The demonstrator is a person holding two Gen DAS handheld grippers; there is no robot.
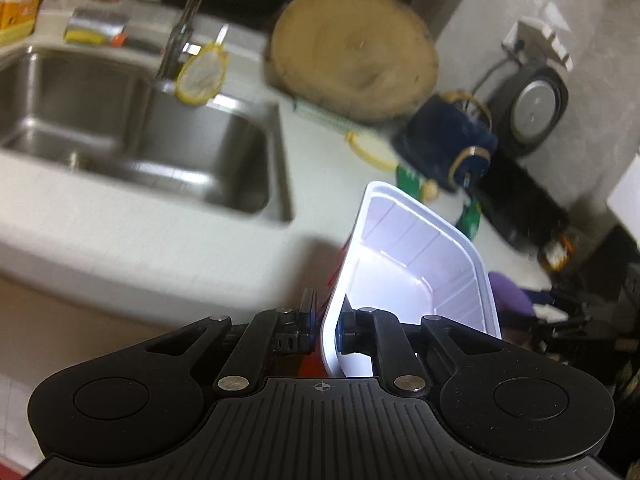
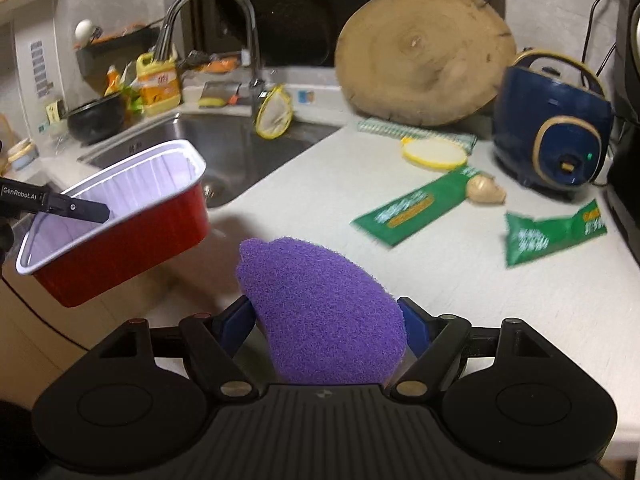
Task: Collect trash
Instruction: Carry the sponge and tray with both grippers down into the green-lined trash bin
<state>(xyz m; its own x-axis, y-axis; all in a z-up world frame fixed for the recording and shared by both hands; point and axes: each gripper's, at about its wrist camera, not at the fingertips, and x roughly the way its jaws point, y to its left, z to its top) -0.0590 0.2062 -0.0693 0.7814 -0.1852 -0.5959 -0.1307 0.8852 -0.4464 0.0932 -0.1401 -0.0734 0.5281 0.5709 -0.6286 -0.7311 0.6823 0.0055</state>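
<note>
A red foil tray point(image 2: 132, 232) with a white inside point(image 1: 416, 256) hangs tilted over the counter's front edge, and my left gripper point(image 1: 325, 326) is shut on its near wall. In the right wrist view that gripper's finger point(image 2: 80, 209) reaches in from the left over the tray's rim. My right gripper point(image 2: 328, 320) is shut on a purple scouring sponge point(image 2: 320, 304) held above the counter. Two green wrappers point(image 2: 412, 210) point(image 2: 552, 232) lie on the white counter point(image 2: 328, 184), the first next to a piece of ginger point(image 2: 486, 190).
A steel sink point(image 1: 132, 132) with a tall tap point(image 2: 248, 32) lies to the left. A round wooden board point(image 2: 424, 52) leans against the back wall. A blue rice cooker point(image 2: 552, 132), a yellow-rimmed strainer point(image 2: 434, 154) and a striped cloth point(image 2: 416, 132) crowd the back right.
</note>
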